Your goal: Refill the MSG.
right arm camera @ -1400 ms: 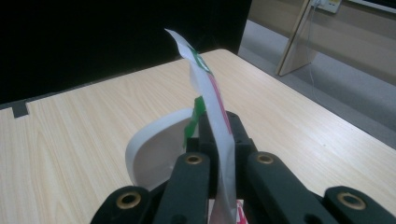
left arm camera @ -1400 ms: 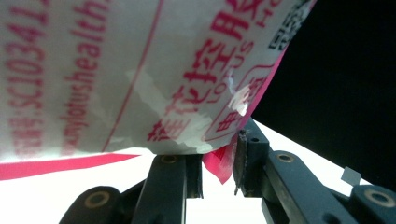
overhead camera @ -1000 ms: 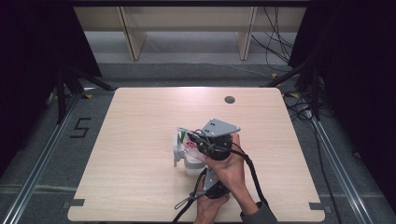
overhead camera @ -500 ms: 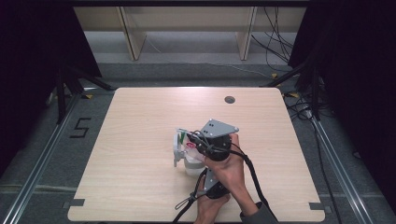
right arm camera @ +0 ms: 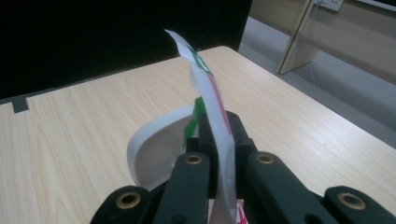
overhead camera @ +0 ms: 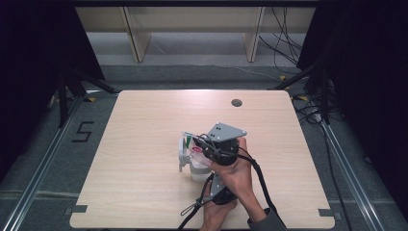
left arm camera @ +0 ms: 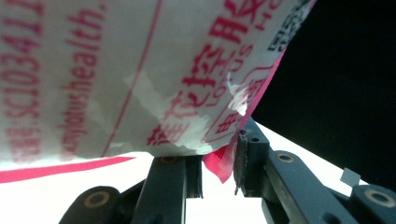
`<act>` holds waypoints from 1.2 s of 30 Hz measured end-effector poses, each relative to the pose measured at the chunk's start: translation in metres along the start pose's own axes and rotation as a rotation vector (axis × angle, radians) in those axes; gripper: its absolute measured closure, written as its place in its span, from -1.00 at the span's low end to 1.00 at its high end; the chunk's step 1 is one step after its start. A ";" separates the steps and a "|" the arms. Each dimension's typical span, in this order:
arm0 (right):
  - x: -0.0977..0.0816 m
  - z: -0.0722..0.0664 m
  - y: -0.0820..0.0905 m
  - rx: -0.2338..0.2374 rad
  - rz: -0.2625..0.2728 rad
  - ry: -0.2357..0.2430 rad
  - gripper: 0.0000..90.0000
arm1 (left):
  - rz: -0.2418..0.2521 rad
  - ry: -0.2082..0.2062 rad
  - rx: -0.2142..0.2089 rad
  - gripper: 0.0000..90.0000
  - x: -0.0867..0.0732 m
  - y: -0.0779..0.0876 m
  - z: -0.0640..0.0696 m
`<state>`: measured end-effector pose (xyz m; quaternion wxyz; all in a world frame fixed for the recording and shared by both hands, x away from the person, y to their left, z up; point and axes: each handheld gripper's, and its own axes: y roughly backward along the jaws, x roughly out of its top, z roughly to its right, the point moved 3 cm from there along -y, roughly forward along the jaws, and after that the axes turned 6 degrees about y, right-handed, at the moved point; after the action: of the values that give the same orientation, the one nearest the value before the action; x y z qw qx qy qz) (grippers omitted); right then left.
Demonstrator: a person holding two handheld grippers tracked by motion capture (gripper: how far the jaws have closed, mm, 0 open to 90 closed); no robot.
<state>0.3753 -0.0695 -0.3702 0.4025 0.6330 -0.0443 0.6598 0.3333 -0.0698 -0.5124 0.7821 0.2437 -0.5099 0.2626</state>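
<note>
Both grippers clamp the sachet point(left arm camera: 140, 74) over the white bowl point(right arm camera: 156, 149), right gripper point(right arm camera: 223, 140) and left gripper point(left arm camera: 219, 161) apparently tearing it open.

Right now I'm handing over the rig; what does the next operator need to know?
Right tool: shut on the sachet, near one edge.
Left tool: jaws close on the sachet's pink corner; whether they press it I can't tell.
White cup sits on the table, just beyond the right tool.
Done: sachet gripped.
Left: likely tearing it open and emptying it into the cup.
</note>
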 end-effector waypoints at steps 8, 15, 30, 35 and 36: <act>0.000 0.000 0.001 0.000 0.001 -0.001 0.98 | 0.002 -0.004 -0.011 0.66 0.000 0.000 0.000; 0.000 -0.001 0.000 -0.001 0.000 0.002 0.98 | 0.005 -0.002 -0.011 0.67 0.000 0.000 0.001; 0.001 -0.001 0.000 0.003 0.008 0.012 0.98 | 0.007 -0.005 -0.009 0.66 0.001 0.001 0.000; 0.001 -0.002 0.001 0.008 -0.004 0.009 0.98 | 0.005 -0.008 -0.011 0.66 0.000 0.000 0.000; 0.001 0.000 0.000 -0.001 0.002 0.019 0.98 | 0.006 -0.007 -0.010 0.66 0.001 0.001 0.000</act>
<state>0.3750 -0.0691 -0.3694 0.4023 0.6266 -0.0414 0.6661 0.3330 -0.0695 -0.5118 0.7808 0.2392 -0.5146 0.2613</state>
